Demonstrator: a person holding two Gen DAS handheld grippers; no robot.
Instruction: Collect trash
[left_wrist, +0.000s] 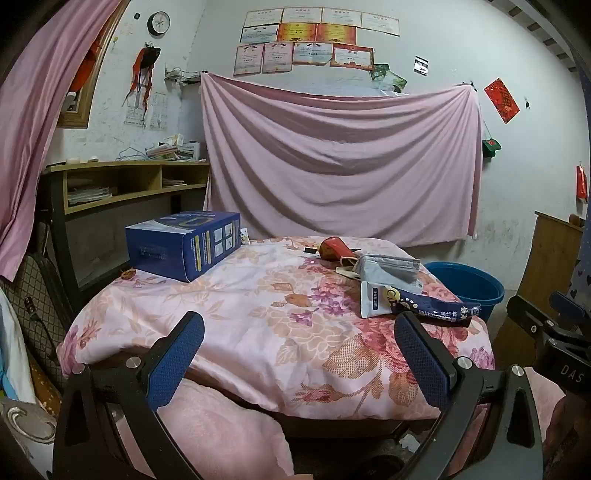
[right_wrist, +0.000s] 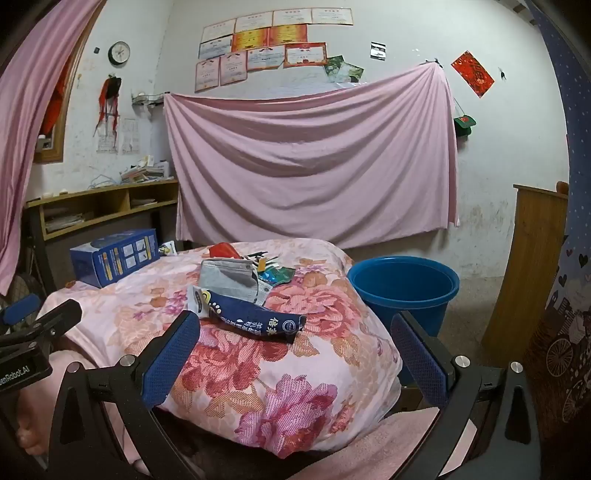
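Lighting is dim, even and indoor, with a cool cast; its source is out of view. Shadows are soft. Both fisheye views bend strongly toward dark vignetted corners. Focus is sharp throughout, without glare.

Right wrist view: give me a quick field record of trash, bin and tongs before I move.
surface: floral quilt
nearest trash: dark blue wrapper, lying flat
behind it: grey face mask
far left: blue box
bin: blue bucket, on the floor right of the quilt, nothing visible inside
right tongs: open, holding nothing
left tongs: open, holding nothing
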